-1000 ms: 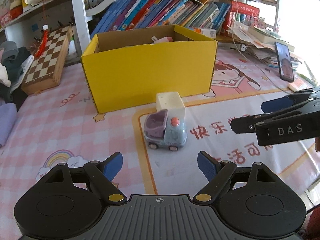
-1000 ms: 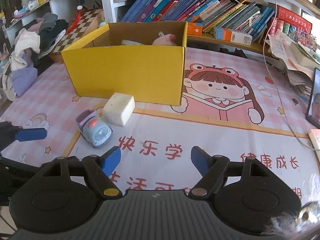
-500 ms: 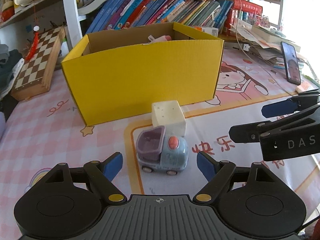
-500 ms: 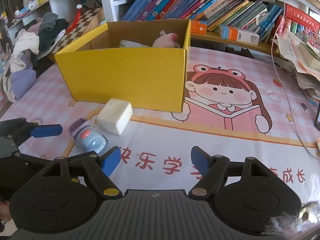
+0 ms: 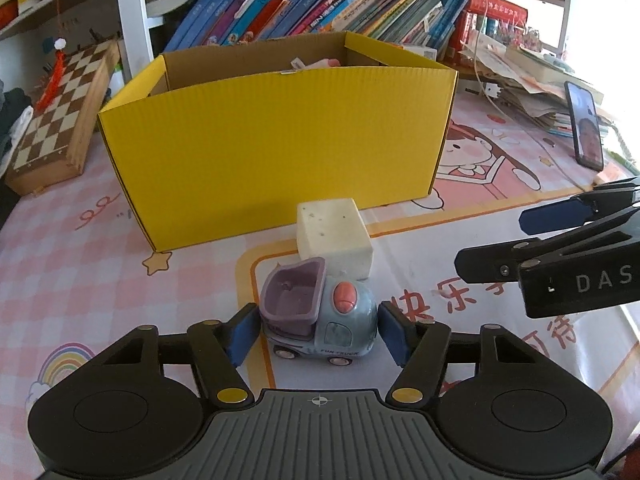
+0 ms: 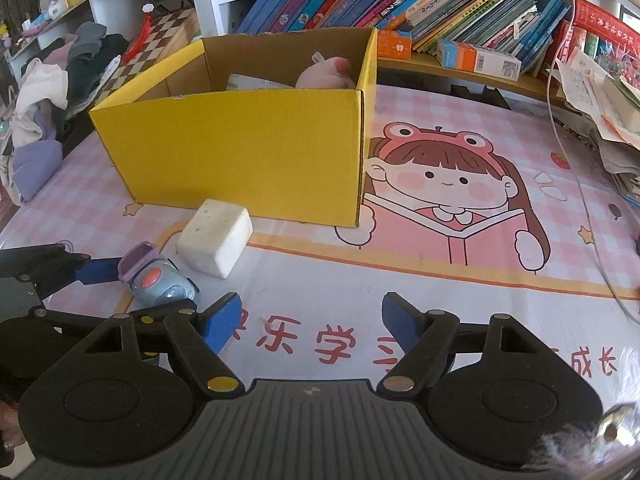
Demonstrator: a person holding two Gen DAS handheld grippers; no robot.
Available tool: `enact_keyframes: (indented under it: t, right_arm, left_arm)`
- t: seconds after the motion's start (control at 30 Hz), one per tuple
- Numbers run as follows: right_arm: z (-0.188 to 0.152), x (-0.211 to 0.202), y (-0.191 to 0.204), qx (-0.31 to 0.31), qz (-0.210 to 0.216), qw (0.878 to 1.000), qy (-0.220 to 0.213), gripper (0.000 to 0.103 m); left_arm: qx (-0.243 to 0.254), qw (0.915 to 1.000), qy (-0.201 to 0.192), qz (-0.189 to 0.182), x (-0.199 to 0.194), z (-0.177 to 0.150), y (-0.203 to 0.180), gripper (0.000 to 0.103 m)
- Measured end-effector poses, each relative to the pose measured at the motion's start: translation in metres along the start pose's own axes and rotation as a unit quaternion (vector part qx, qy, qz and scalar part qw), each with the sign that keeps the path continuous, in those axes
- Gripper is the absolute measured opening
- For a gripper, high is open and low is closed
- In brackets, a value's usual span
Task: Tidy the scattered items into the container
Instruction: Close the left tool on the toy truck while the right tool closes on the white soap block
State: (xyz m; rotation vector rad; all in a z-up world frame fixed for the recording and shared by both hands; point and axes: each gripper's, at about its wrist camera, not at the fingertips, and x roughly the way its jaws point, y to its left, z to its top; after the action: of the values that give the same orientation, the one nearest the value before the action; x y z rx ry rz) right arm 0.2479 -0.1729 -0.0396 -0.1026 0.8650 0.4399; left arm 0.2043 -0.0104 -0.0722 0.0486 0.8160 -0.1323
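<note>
A small blue-grey toy truck (image 5: 318, 312) with a purple bed stands on the mat between the open blue pads of my left gripper (image 5: 318, 334); whether the pads touch it I cannot tell. It also shows in the right wrist view (image 6: 158, 278). A white foam block (image 5: 333, 236) lies just behind it, in front of the yellow cardboard box (image 5: 276, 152). The box (image 6: 240, 136) holds a pink soft toy (image 6: 326, 74) and a flat packet. My right gripper (image 6: 312, 322) is open and empty over the mat, to the right of the truck.
A chessboard case (image 5: 60, 116) leans at the left. Bookshelves run behind the box. A phone (image 5: 586, 130) and piles of papers sit at the right. Clothes (image 6: 44, 92) are heaped at the far left. The printed mat (image 6: 452, 184) covers the table.
My left gripper has moved forward to the toy truck, so the truck now sits between its pads. The right gripper has shifted a little to the right.
</note>
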Motion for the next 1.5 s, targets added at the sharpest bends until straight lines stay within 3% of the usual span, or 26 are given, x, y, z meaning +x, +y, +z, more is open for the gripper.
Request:
enact_keyframes:
  t: [0.27,0.7,1.5]
  right_arm:
    - [0.003,0.007,0.006,0.0,0.008,1.0,0.005,0.076]
    - [0.009,0.029,0.04,-0.018,0.051,0.998,0.019,0.076]
    - [0.027,0.063,0.071,-0.056,0.043,0.997,-0.01,0.064]
  left_arm:
    - [-0.019,0.9998,-0.002,0.005,-0.01,-0.002,0.012,0.064]
    - [-0.057,0.9973,0.009,0.047,-0.036,-0.019,0.045,0.064]
    - [-0.072,0.9936,0.007,0.087,-0.056,-0.026,0.069,0.064]
